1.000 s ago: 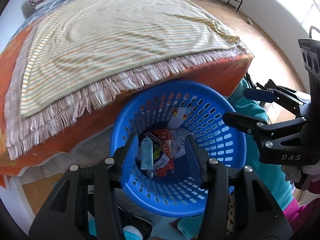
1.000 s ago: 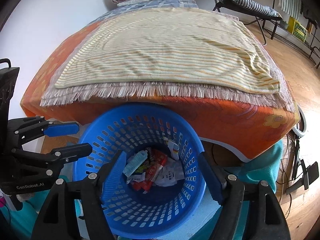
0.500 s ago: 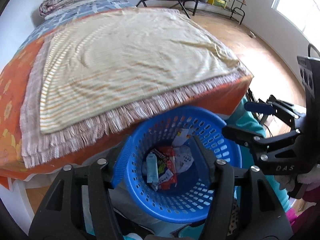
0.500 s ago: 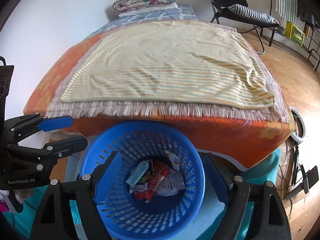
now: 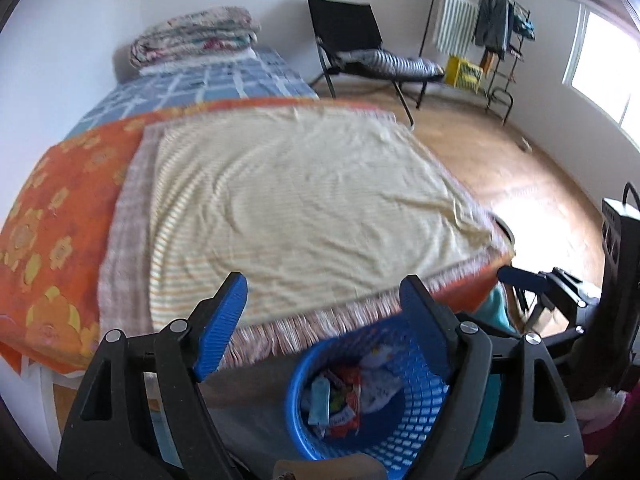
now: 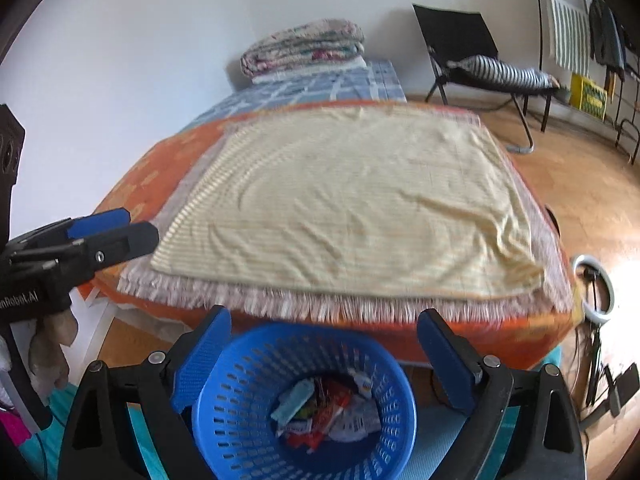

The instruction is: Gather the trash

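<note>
A blue perforated basket (image 5: 404, 428) (image 6: 240, 412) stands on the floor at the foot of the bed. Several crumpled wrappers (image 5: 344, 396) (image 6: 324, 412) lie in its bottom, red, white and pale blue. My left gripper (image 5: 326, 322) is open and empty, raised above the basket and over the bed's edge. My right gripper (image 6: 324, 360) is open and empty, above the basket's far rim. Each gripper also shows from the side in the other's view, the right one (image 5: 532, 280) and the left one (image 6: 104, 228).
The bed carries a cream striped fringed blanket (image 5: 304, 216) (image 6: 360, 200) over an orange flowered cover (image 5: 60, 216). Folded quilts (image 6: 304, 46) lie at its head. A black folding chair (image 5: 360, 48), a drying rack (image 5: 500, 36) and a ring light (image 6: 592, 284) stand on the wooden floor.
Both grippers have risen and tilted up away from the basket, so the bed and room fill the views. The left gripper's jaws have opened wider. The basket's contents are unchanged.
</note>
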The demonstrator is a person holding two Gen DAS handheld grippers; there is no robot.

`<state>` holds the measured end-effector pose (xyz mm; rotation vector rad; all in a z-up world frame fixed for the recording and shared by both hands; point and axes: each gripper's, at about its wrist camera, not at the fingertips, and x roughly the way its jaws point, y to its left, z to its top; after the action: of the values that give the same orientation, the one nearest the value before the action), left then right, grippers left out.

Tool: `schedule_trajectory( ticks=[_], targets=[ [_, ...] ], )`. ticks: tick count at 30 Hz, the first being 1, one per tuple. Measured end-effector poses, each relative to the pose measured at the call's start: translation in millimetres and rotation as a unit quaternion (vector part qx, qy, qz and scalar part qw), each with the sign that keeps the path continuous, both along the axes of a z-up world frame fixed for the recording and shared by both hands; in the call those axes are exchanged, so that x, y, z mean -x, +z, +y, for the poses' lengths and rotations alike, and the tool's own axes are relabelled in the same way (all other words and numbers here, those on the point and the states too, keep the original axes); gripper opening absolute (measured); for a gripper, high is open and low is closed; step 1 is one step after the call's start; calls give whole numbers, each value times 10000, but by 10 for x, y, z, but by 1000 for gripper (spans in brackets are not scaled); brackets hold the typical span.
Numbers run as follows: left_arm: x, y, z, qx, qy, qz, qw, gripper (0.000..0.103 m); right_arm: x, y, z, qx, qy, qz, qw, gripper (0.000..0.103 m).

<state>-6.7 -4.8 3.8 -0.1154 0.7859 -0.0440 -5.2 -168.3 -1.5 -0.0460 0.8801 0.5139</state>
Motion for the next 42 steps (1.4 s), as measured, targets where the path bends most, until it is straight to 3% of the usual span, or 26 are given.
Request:
schedule_trajectory(
  ticks=[4, 18, 20, 42],
  targets=[
    [9, 141, 41, -23, 105, -248, 9996, 93, -37, 125, 55, -55, 14, -187, 9998, 96],
    [41, 195, 123, -199, 447, -364, 9981, 94, -116, 312, 105, -153, -6, -438, 9989, 96],
    [51, 208, 135, -178, 460, -403, 9980, 102, -111, 327, 115, -166, 3, -451, 9988, 96],
    [17, 174, 168, -94, 563, -347, 9978, 102, -117, 354, 132, -193, 7, -455, 9988, 97]
  ],
)
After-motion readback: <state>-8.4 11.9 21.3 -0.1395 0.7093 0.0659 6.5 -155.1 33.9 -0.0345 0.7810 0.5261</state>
